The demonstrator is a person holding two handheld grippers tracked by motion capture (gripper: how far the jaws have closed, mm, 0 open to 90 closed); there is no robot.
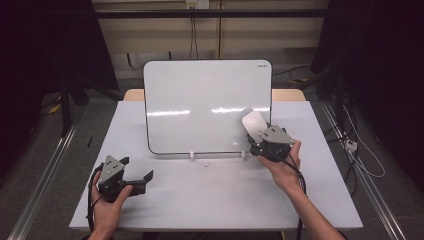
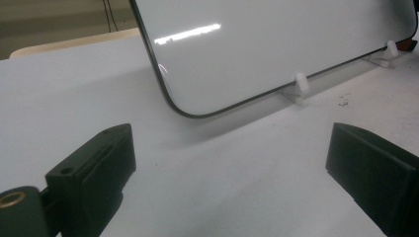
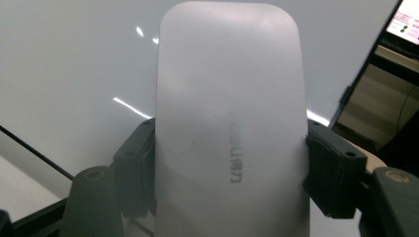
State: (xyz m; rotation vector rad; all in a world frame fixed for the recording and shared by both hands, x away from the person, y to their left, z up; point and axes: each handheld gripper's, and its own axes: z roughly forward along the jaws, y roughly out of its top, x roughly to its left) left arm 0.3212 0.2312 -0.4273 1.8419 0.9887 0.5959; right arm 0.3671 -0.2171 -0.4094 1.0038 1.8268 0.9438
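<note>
a: right gripper (image 1: 261, 136)?
b: clamped on the white eraser (image 1: 253, 123), one jaw on each long side. the right gripper view shows the eraser (image 3: 230, 123) upright between the jaws, grey lettering on its face.
a: where's the eraser?
b: held off the table (image 1: 210, 195), right up at the whiteboard (image 1: 200, 100), near the board's lower right corner. can't tell if it touches the board.
a: whiteboard?
b: stands tilted back on two small white clips (image 2: 300, 84), at the table's far edge, roughly centred.
a: left gripper (image 1: 137, 175)?
b: jaws wide apart, nothing between them. it sits low near the table's front left corner, in the person's left hand (image 1: 107, 205).
</note>
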